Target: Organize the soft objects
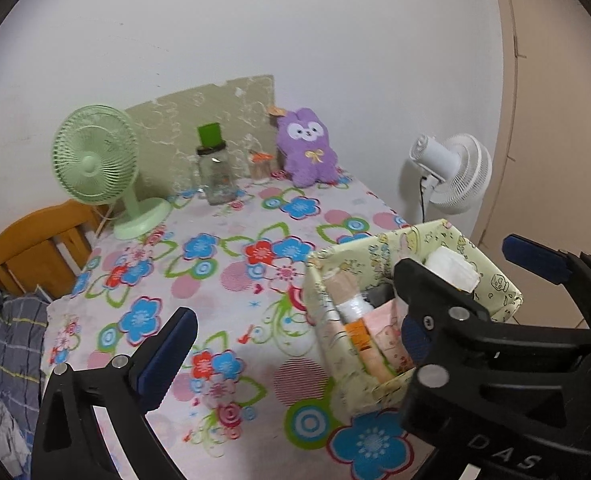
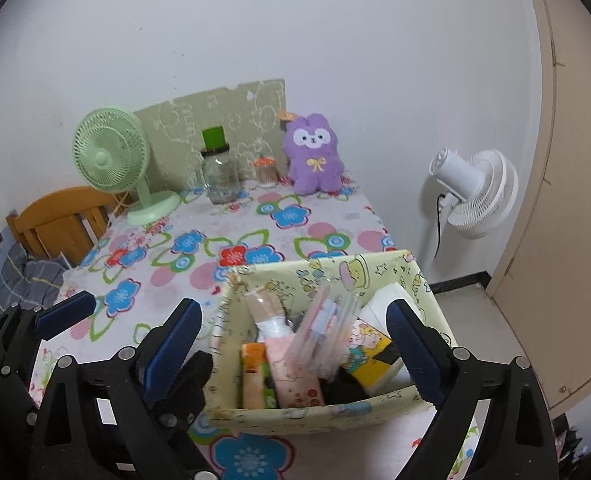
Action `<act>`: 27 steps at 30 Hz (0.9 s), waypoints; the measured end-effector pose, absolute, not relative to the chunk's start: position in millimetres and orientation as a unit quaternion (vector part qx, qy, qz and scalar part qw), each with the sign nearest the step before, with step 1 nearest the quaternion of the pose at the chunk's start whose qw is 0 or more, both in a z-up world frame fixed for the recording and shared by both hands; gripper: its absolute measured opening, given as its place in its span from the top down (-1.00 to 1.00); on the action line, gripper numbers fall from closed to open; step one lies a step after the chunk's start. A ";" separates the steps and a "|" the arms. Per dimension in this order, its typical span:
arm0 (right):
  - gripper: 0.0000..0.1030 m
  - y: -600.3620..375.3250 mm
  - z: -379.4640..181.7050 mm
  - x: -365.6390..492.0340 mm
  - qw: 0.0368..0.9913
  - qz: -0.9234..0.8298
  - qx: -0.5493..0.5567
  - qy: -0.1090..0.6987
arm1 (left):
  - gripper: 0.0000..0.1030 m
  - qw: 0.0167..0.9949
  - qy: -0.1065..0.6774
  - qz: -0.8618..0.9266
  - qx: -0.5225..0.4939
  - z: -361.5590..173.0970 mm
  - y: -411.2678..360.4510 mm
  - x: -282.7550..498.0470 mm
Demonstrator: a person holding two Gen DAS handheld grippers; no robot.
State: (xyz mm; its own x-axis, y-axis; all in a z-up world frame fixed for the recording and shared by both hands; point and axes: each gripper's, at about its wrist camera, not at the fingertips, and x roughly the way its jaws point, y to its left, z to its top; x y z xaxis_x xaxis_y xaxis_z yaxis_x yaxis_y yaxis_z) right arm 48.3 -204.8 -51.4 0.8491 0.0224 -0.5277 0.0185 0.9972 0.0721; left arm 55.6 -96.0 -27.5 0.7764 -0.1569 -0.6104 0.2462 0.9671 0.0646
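Observation:
A purple plush bunny (image 1: 308, 147) sits upright at the far edge of the flowered table, against the wall; it also shows in the right wrist view (image 2: 314, 155). A pale yellow fabric box (image 1: 375, 276) (image 2: 319, 276) stands at the near right, filled with packets and tissue packs. My left gripper (image 1: 291, 344) is open and empty, just left of the box. My right gripper (image 2: 295, 344) is open and empty above the box's front, its fingers spread over the box's width. The right gripper also shows in the left wrist view (image 1: 459, 272).
A green desk fan (image 1: 99, 164) stands at the far left of the table. A glass jar with a green lid (image 1: 214, 172) and a small jar (image 1: 260, 162) stand near the bunny. A white fan (image 1: 455, 172) is on the wall at right. A wooden chair (image 1: 35, 248) stands left.

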 end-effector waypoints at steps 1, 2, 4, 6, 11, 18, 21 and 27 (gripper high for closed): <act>-0.90 -201.3 -48.8 44.9 0.962 0.002 0.038 0.270 | -0.99 0.942 0.312 -0.103 0.068 -24.3 -89.9 52.3; -0.91 -198.6 -46.1 42.3 0.963 0.003 0.038 0.267 | -0.99 0.943 0.310 -0.102 0.066 -22.4 -86.4 50.4; -0.92 -191.8 -41.0 36.7 0.965 0.004 0.038 0.260 | -0.99 0.947 0.302 -0.095 0.060 -17.2 -76.2 44.5; -0.93 -185.6 -36.1 31.1 0.967 0.006 0.037 0.253 | -0.99 0.949 0.297 -0.089 0.055 -13.0 -67.1 38.8; -0.94 -172.8 -24.8 15.7 0.972 0.011 0.033 0.234 | -1.00 0.956 0.280 -0.071 0.045 -1.6 -44.5 26.4; -0.96 -159.1 -10.2 -4.6 0.979 0.014 0.023 0.203 | -0.99 0.963 0.263 -0.051 0.023 9.8 -13.7 10.5; -0.97 -155.4 -3.2 -12.2 0.981 0.015 0.017 0.192 | -0.99 0.967 0.252 -0.037 0.009 14.3 -1.8 2.5; -0.99 -149.3 7.5 -26.6 0.985 0.027 0.008 0.168 | -0.99 0.972 0.233 -0.004 -0.007 23.0 18.1 -12.2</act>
